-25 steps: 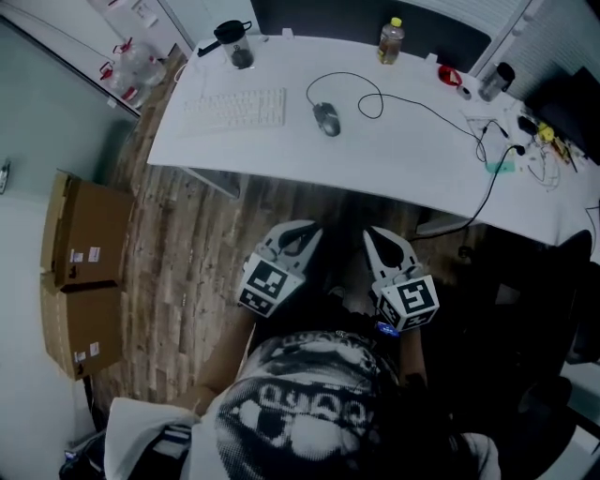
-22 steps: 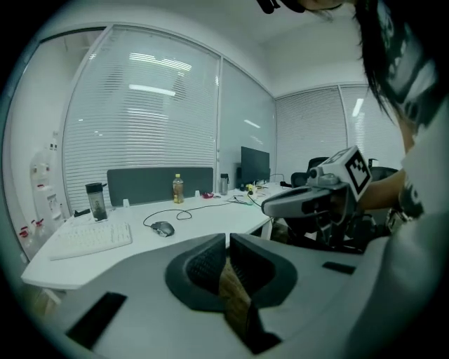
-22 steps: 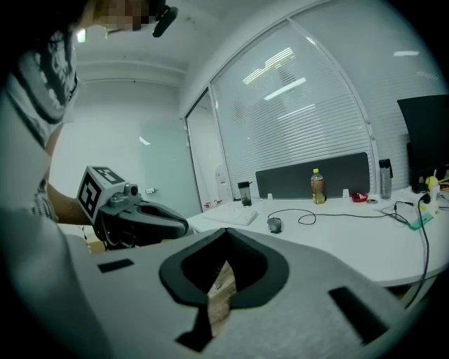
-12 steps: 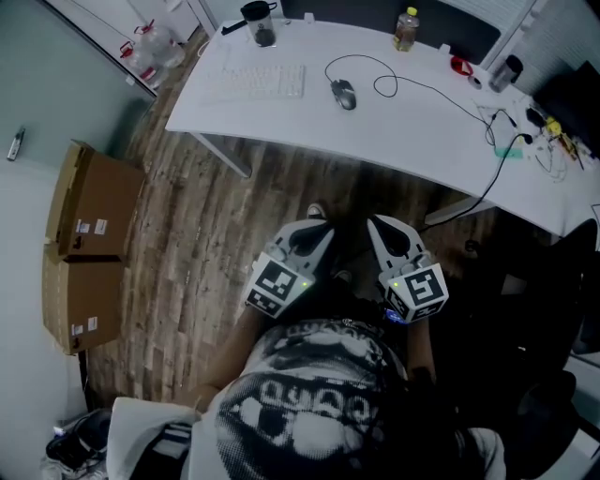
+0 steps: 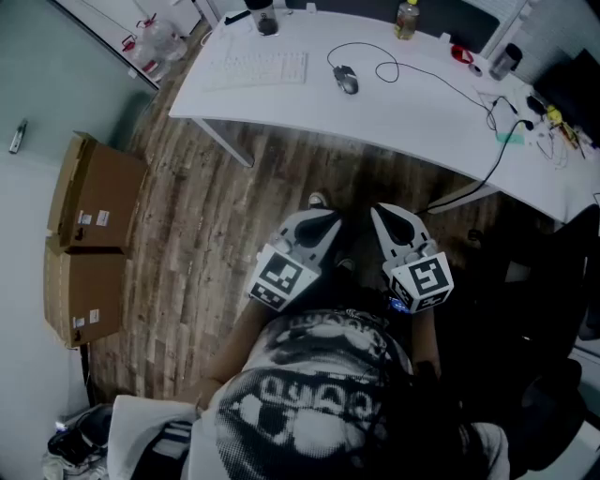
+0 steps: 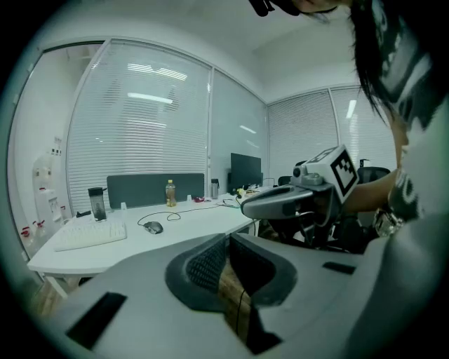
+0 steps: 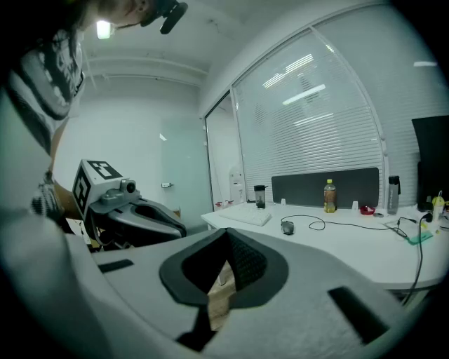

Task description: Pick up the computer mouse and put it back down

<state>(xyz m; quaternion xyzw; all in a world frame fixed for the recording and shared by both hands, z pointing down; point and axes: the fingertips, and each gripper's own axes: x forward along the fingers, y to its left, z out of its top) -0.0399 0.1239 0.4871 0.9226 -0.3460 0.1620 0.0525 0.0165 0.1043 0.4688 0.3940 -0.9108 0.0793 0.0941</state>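
Observation:
A grey wired computer mouse lies on the white desk at the top of the head view, its cable looping to the right. Both grippers hang over the wooden floor, close to the person's body and well short of the desk. My left gripper and my right gripper point toward the desk with jaws together and nothing in them. From the left gripper view the mouse sits far ahead beyond my shut jaws. The right gripper view also shows the mouse far off.
A white keyboard lies left of the mouse, with a dark cup and a yellow-capped bottle at the desk's back. Small clutter and cables fill its right end. Cardboard boxes stand at left, a dark chair at right.
The desk and mouse have slid toward the top of the head view and look smaller. Both grippers stayed shut and side by side, drifting slightly in the frame.

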